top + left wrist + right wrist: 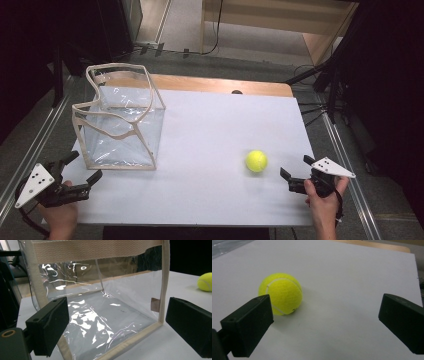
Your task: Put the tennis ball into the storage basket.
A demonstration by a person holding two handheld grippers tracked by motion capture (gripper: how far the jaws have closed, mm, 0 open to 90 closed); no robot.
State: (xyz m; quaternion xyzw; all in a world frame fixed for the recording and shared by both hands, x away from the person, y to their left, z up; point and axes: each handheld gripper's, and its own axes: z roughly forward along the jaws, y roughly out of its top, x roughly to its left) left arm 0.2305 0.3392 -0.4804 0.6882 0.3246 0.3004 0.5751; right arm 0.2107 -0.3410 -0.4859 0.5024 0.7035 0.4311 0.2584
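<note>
High view: tennis ball (256, 161) lies on white table (215, 135), right-front area, just beside right gripper (296, 173) and ahead-left of its tips, not touching. Right gripper jaws spread wide, nothing held. Right gripper view: ball (280, 293) sits past left jaw, off-centre, partly behind it; gap betw. jaws shows bare table. Clear bag (120, 117) w/ beige trim stands upright at table's left, mouth open upward. Left gripper (82, 167) near bag's front-left corner, jaws wide, empty. Left gripper view: bag (100, 302) directly ahead betw. jaws, apart from both; ball (205, 281) at far right.
</note>
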